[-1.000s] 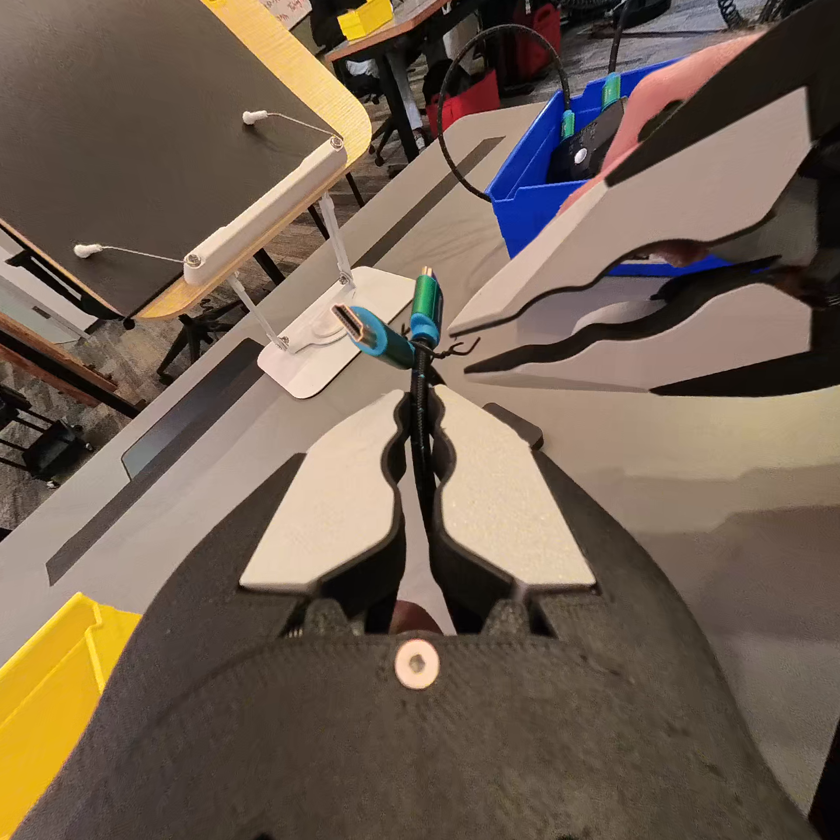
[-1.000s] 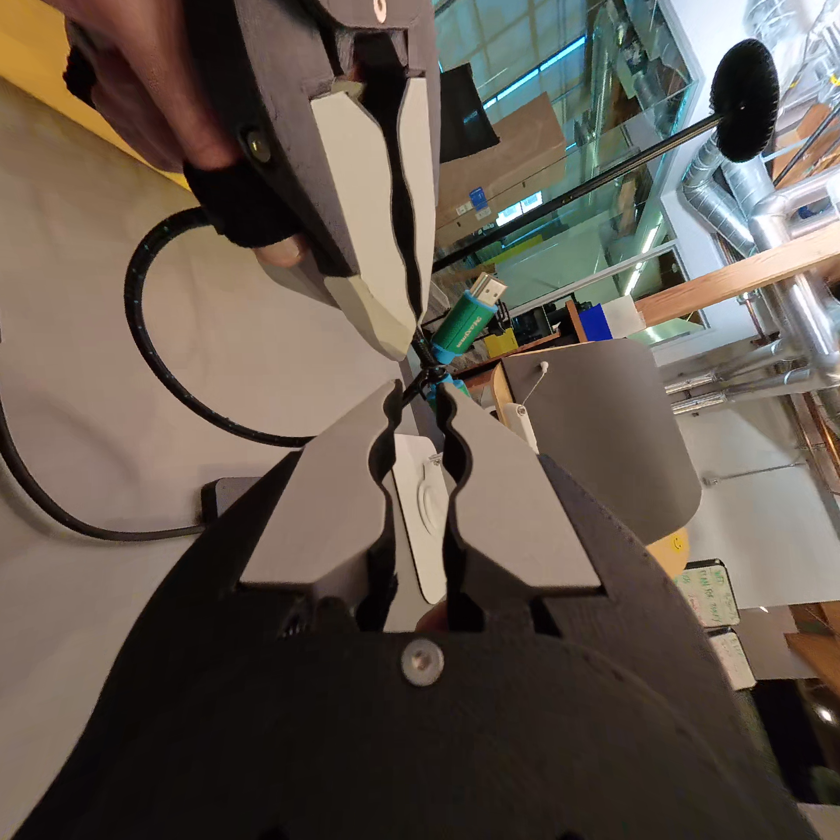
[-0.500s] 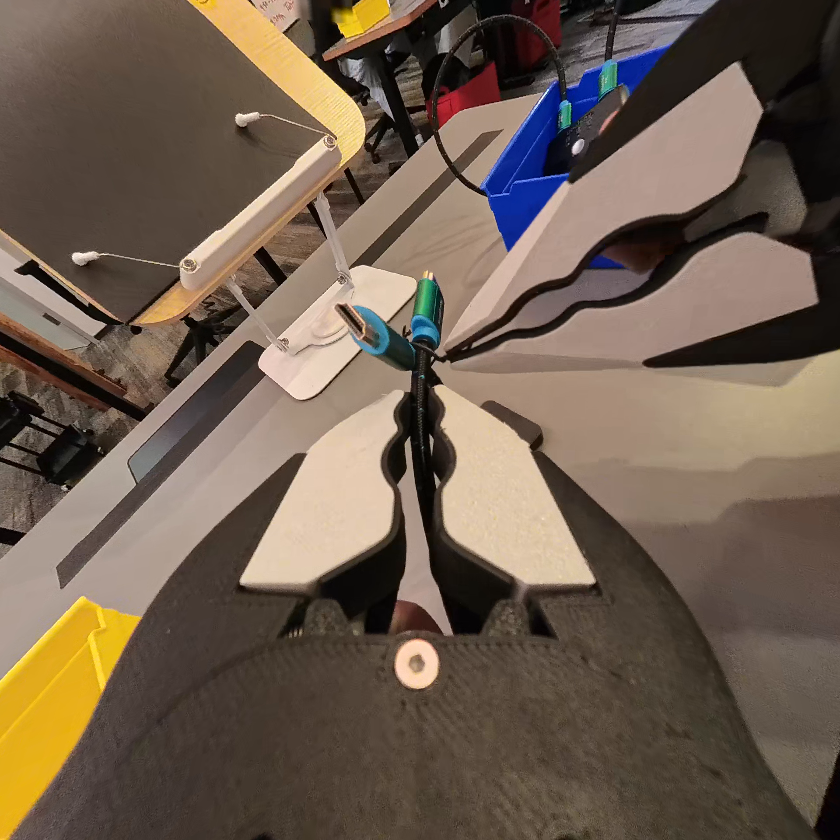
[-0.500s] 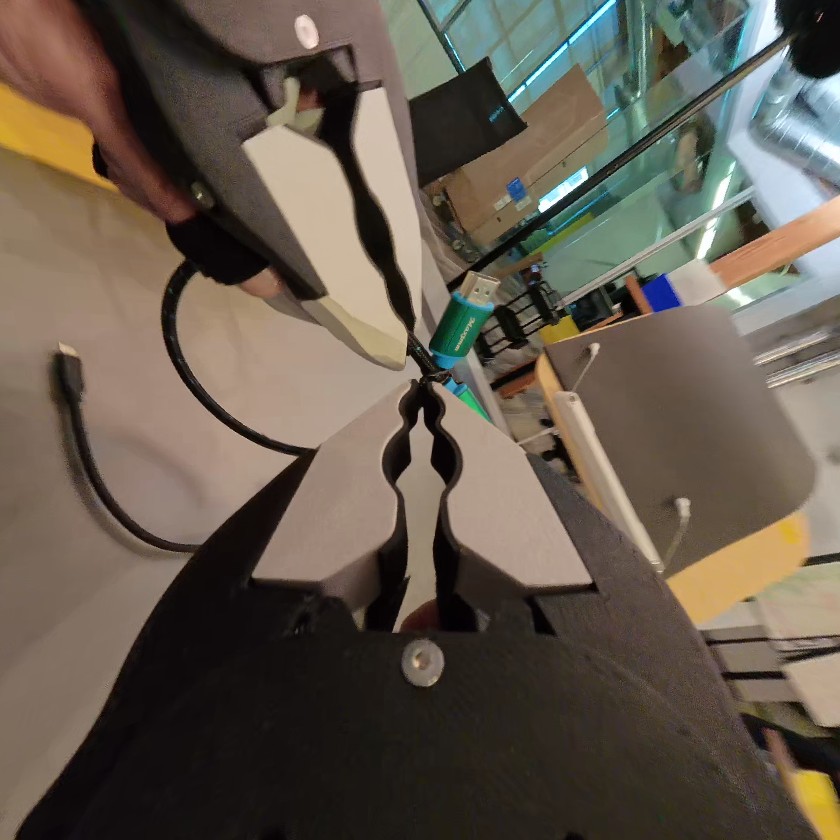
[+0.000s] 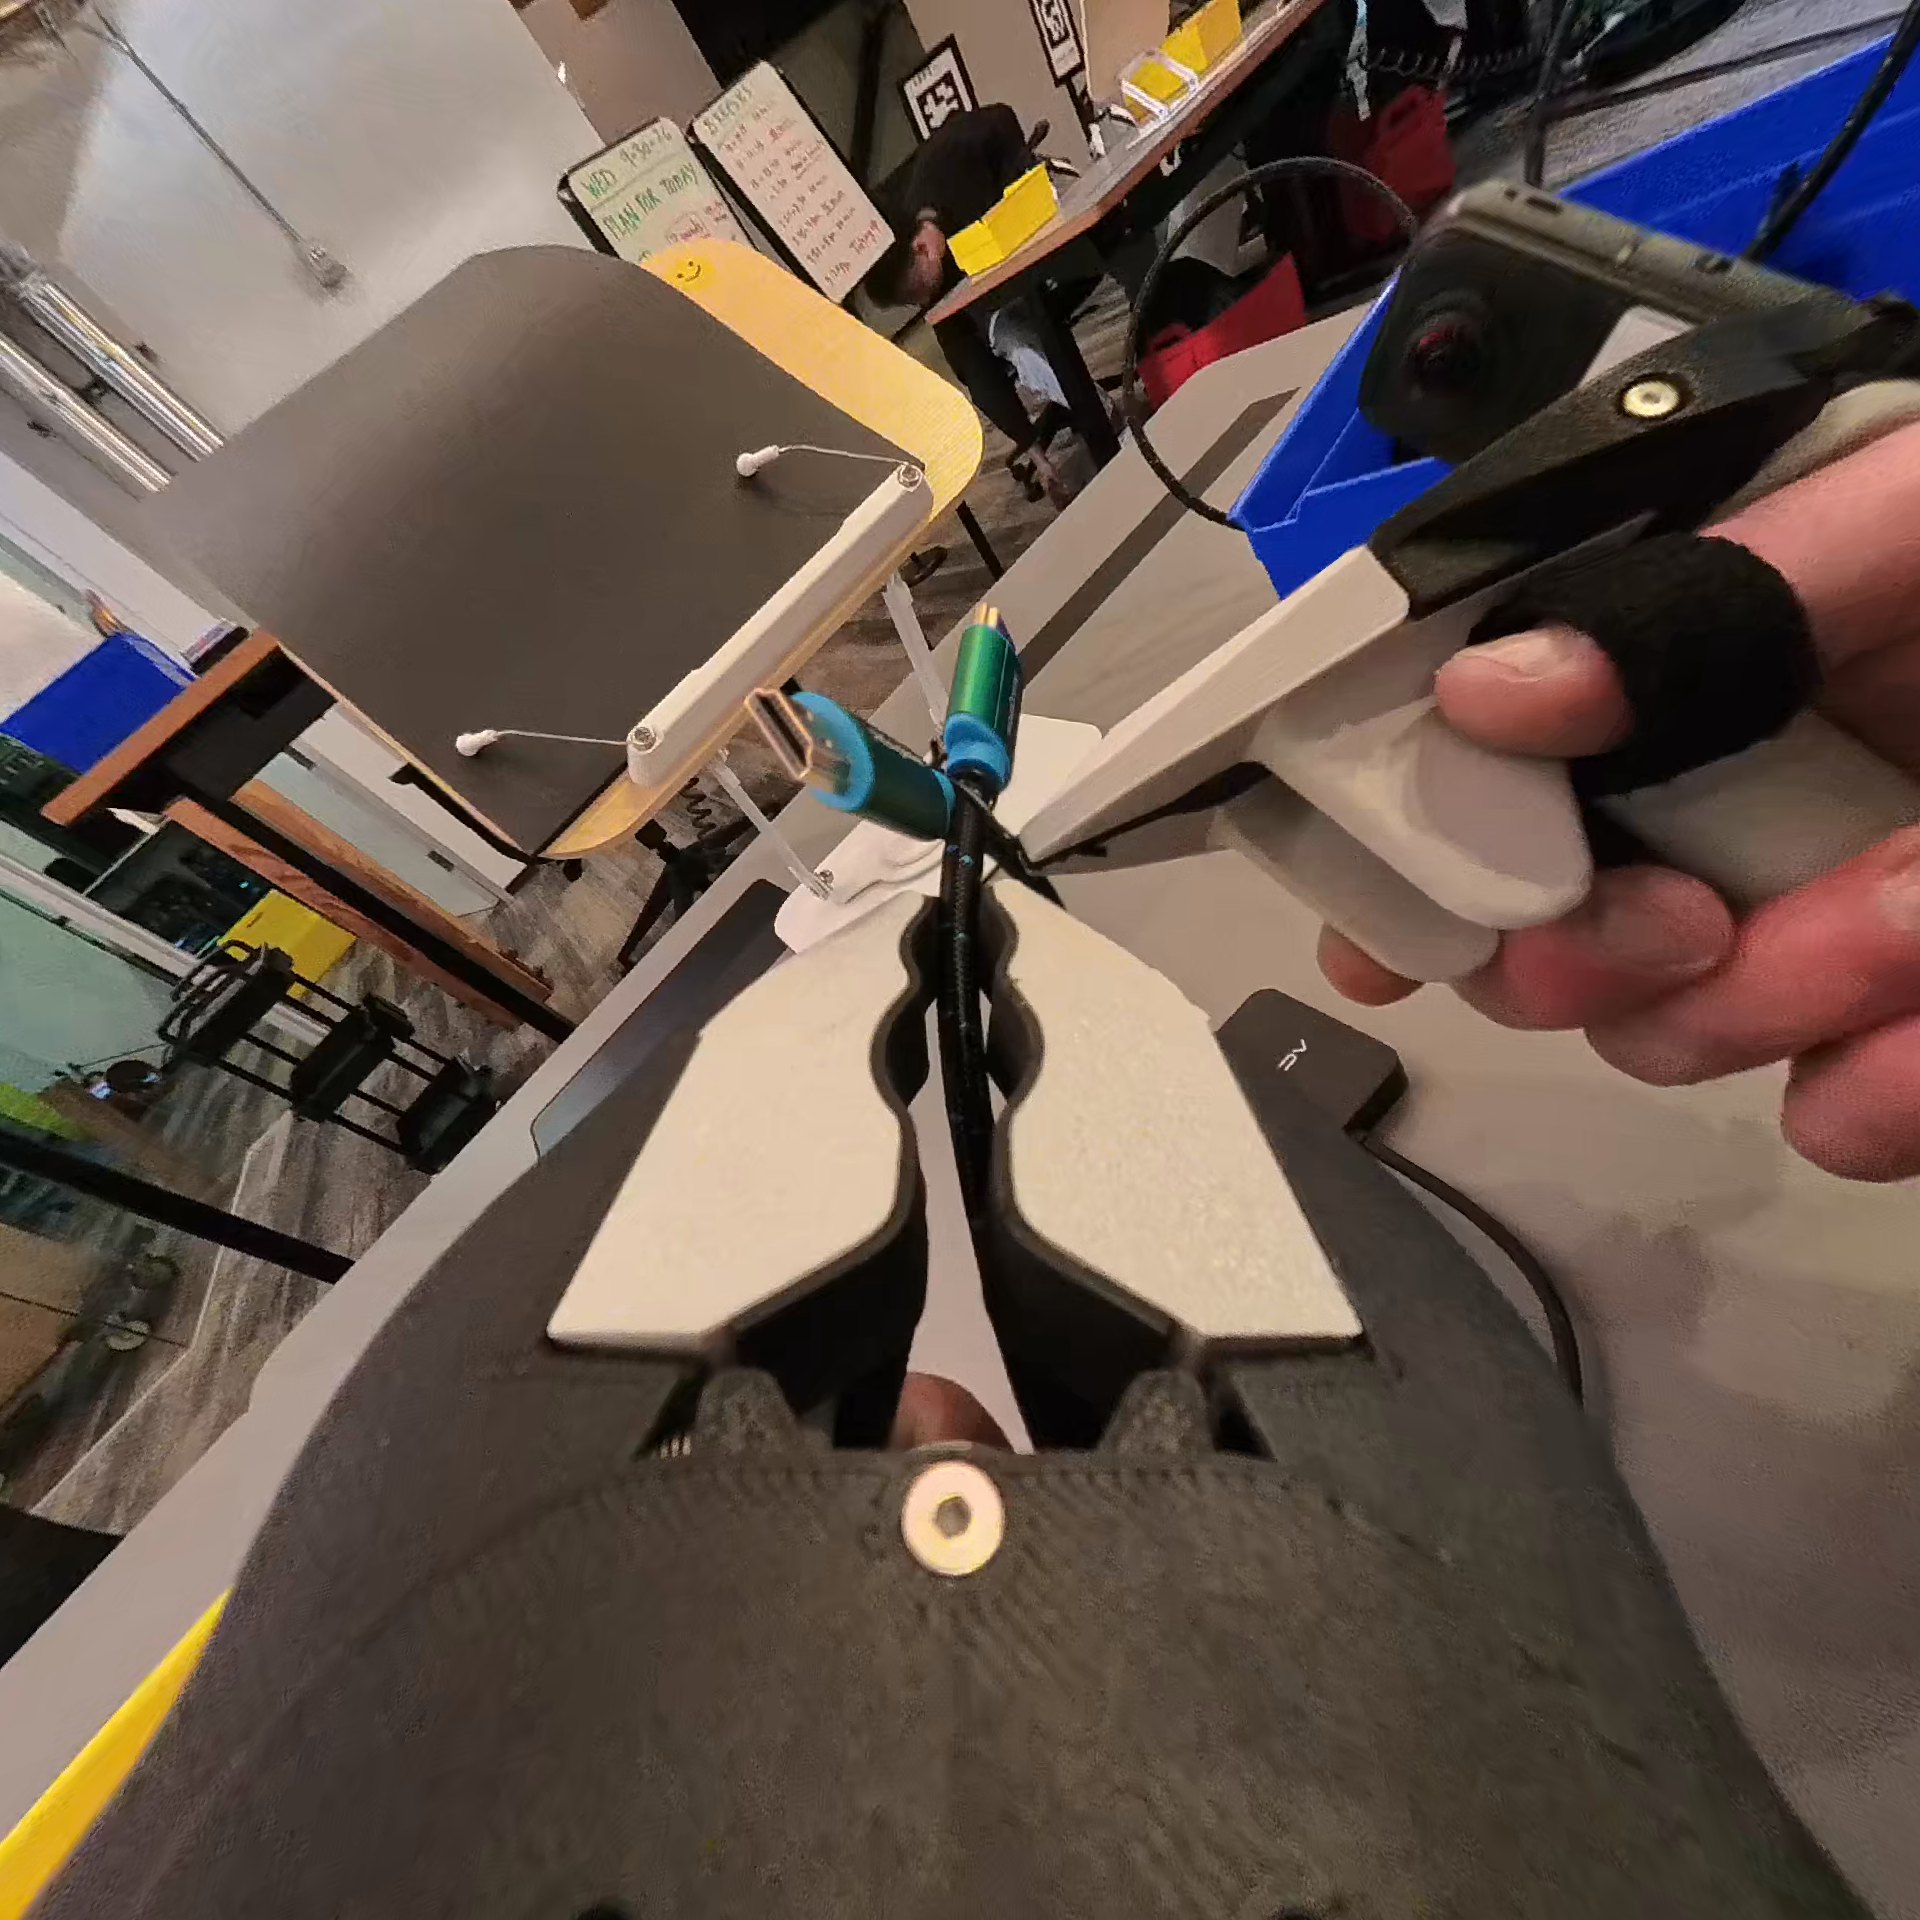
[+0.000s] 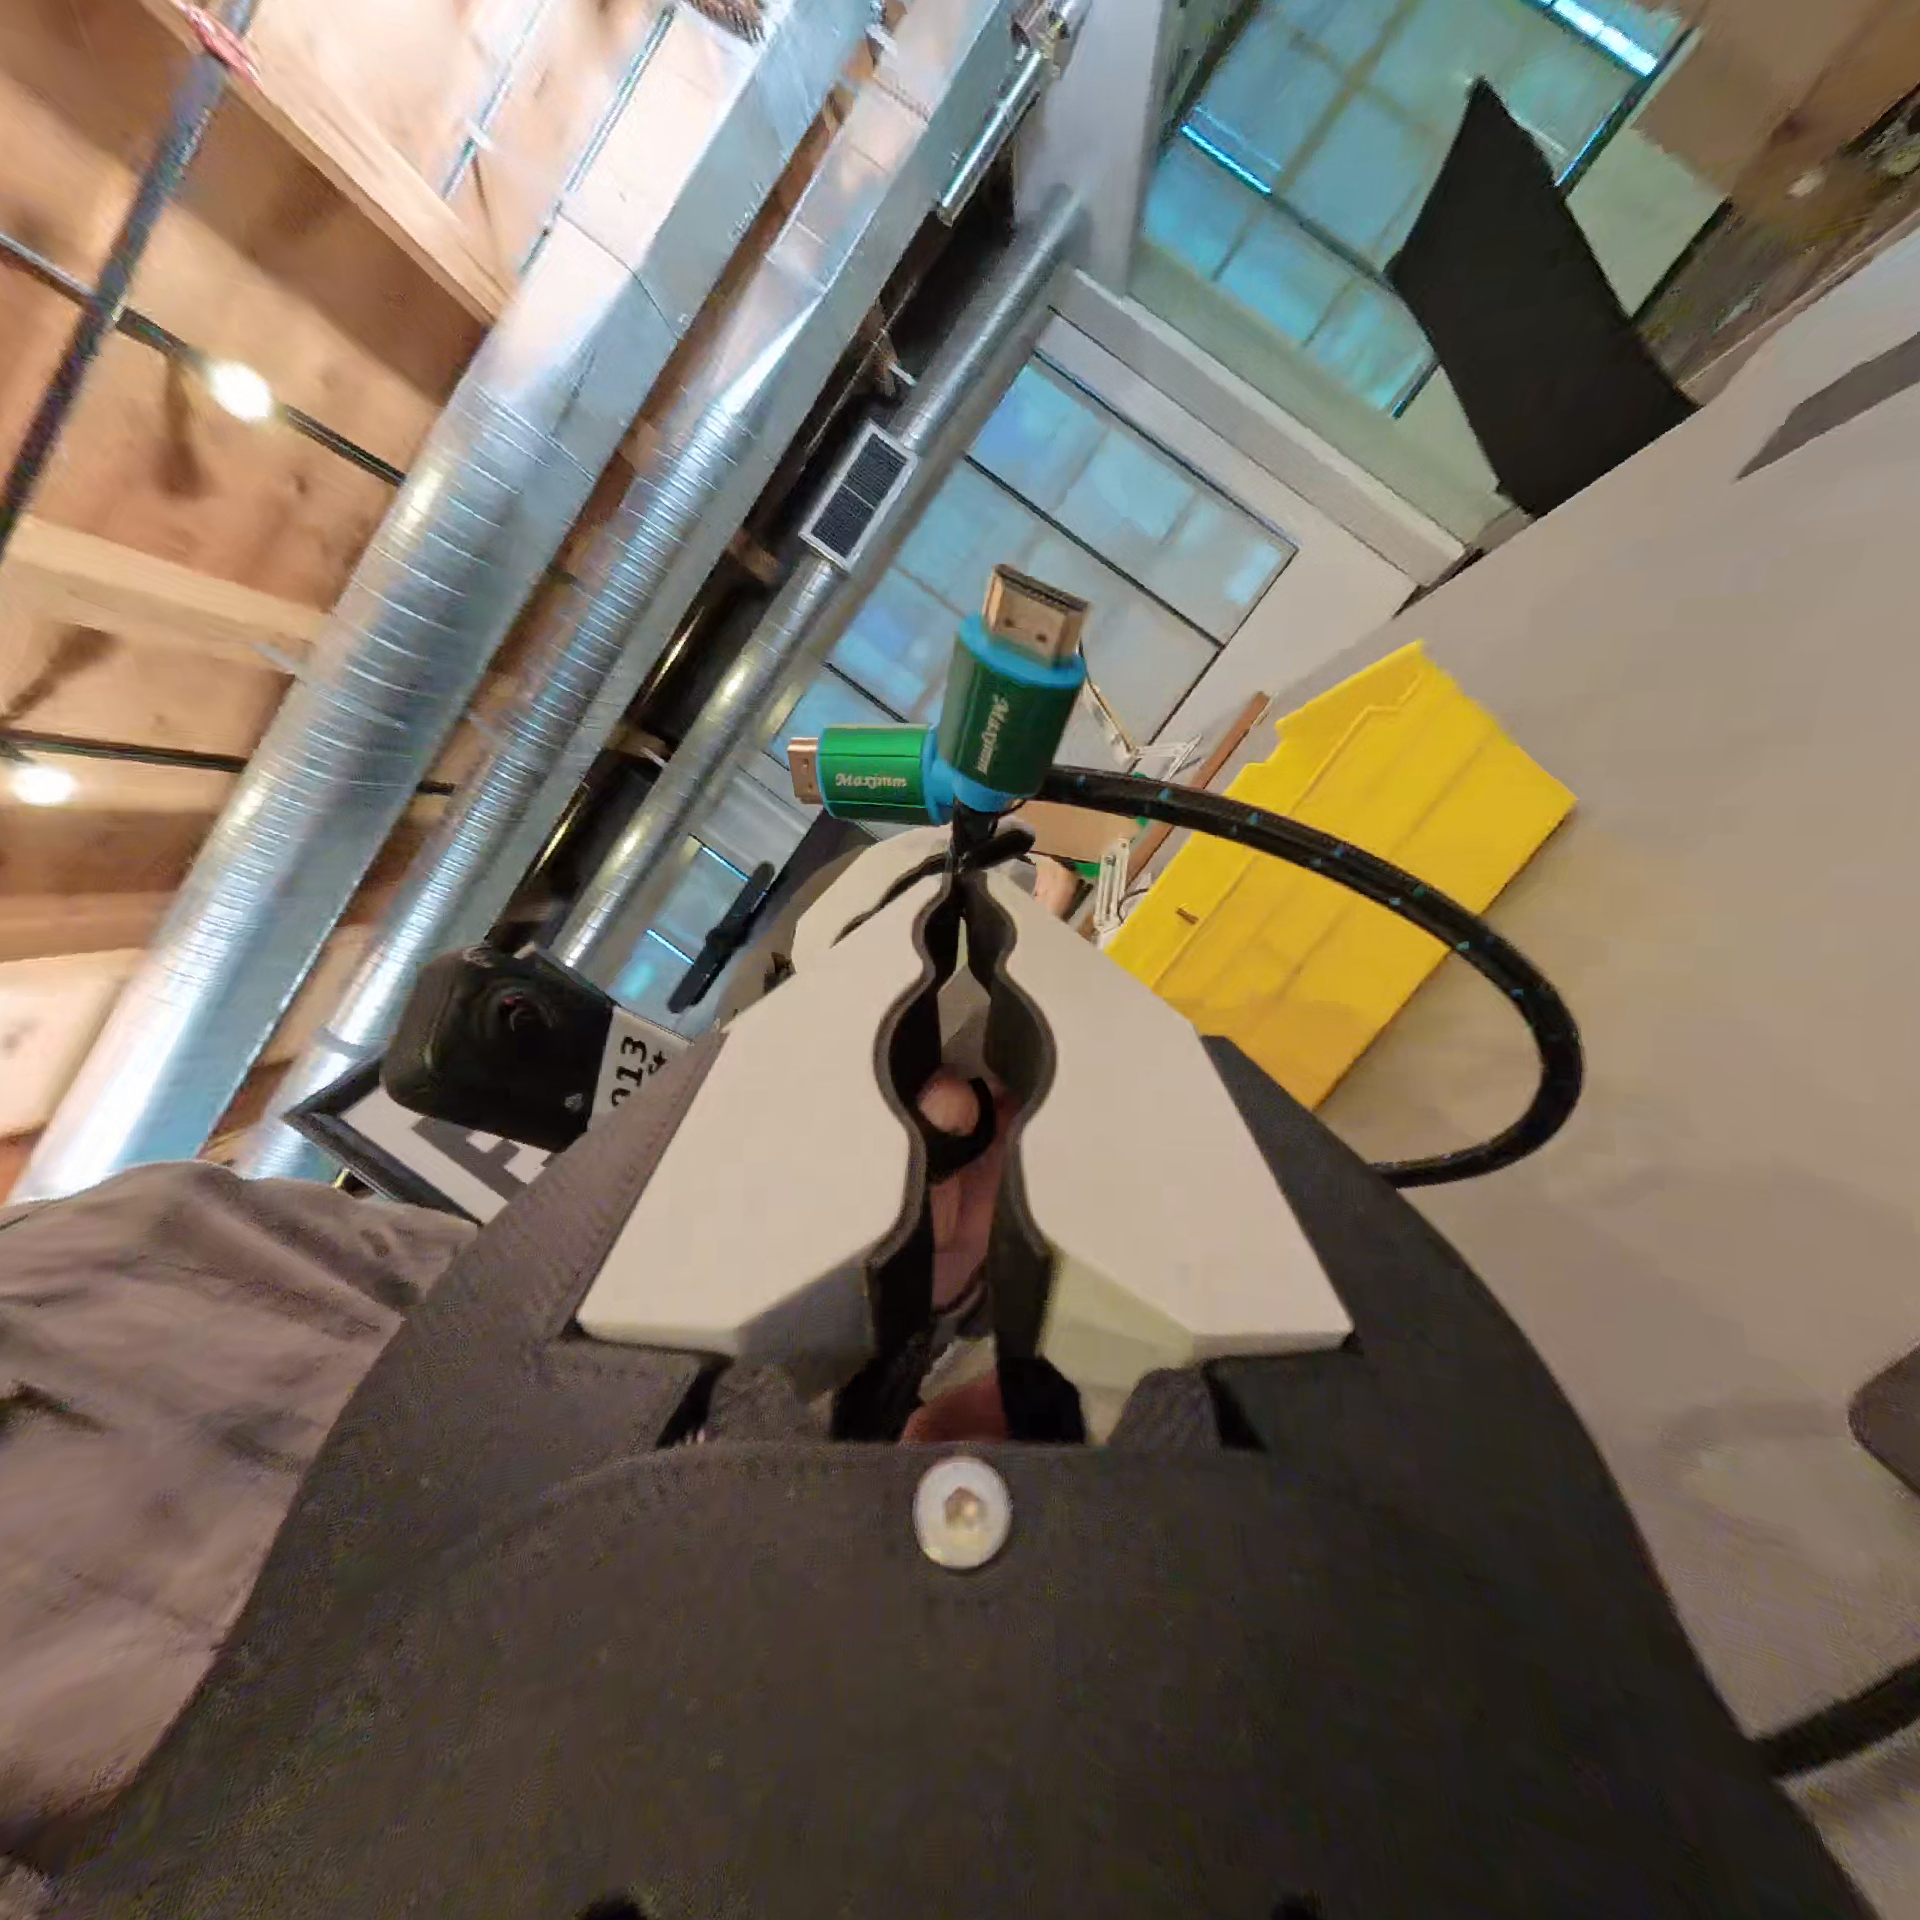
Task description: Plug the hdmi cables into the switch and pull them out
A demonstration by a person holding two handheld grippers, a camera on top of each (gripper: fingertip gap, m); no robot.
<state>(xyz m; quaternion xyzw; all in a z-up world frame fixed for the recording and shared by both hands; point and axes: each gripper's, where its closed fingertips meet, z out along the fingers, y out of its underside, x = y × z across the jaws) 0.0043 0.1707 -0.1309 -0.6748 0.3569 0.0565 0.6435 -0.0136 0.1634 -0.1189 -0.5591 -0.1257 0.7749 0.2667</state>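
My left gripper is shut on a black braided HDMI cable. Its two green-and-blue plugs stick out past the fingertips. My right gripper comes in from the right in the left wrist view and is shut on the thin black tie that binds the cable just below the plugs. The cable loops down to the grey table. The black switch lies on the table beside my left fingers.
A blue bin stands at the far right of the table and a yellow bin at its near edge. A tilted black board on a white stand sits behind the plugs. A thin black lead runs from the switch.
The right gripper's fingers have closed on the tie under the plugs and the gripper has rolled over. Both grippers and the cable have tilted upward. The left grip has not changed.
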